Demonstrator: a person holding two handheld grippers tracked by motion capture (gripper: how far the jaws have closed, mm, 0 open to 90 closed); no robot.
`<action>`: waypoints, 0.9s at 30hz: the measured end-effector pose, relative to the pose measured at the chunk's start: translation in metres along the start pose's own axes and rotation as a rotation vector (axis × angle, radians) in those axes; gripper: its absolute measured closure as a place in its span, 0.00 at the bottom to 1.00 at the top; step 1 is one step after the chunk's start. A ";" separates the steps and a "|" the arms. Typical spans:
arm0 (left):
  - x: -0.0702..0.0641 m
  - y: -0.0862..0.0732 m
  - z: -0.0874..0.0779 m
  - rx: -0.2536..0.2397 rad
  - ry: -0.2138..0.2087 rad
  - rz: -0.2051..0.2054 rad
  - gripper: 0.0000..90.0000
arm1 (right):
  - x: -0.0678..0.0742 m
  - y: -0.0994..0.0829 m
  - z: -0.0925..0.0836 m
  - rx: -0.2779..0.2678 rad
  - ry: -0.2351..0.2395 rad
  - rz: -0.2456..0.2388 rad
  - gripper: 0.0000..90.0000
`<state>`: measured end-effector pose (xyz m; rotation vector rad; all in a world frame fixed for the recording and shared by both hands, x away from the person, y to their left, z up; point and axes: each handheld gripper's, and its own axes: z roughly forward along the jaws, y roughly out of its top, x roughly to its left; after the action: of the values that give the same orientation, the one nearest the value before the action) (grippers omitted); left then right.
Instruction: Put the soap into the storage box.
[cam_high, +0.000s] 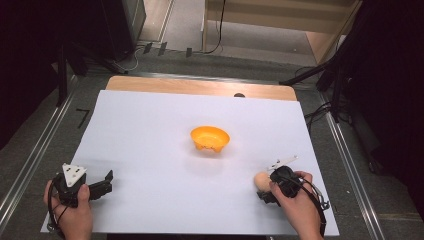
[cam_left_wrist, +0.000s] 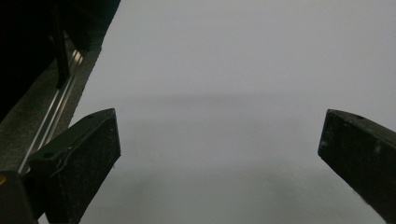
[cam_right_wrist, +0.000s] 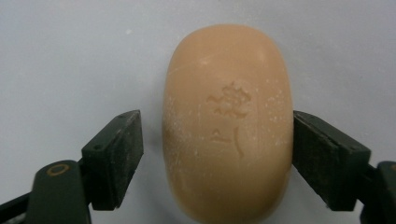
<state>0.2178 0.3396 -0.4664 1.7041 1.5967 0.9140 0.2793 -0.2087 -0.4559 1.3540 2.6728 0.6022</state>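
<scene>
White sheet (cam_high: 150, 140): soap (cam_right_wrist: 227, 121) near corner.

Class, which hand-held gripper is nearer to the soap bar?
Right. The right hand-held gripper straddles the soap bar, jaws open; the left hand-held gripper sits far across the white sheet.

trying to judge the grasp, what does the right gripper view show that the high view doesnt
Right gripper view alone: the emblem pressed into the soap bar, a gap between the left jaw and the bar, and the right jaw at or touching its side.

High view alone: the orange bowl mid-sheet, the left gripper open at the near left, and both hands.

Both: the soap bar on the white sheet, between the jaws of the right gripper.
</scene>
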 end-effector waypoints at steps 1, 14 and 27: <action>0.000 0.000 0.000 0.000 0.000 0.000 0.00 | 0.000 0.001 0.001 0.002 -0.009 0.005 0.27; 0.000 0.000 0.000 0.008 -0.001 0.003 0.00 | 0.005 0.009 0.004 0.066 -0.082 -0.027 0.35; 0.001 0.000 0.001 0.012 -0.008 0.000 0.00 | 0.007 0.015 0.005 0.113 -0.096 0.010 0.35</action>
<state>0.2187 0.3401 -0.4665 1.7141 1.5997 0.8990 0.2876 -0.1934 -0.4545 1.3862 2.6609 0.3810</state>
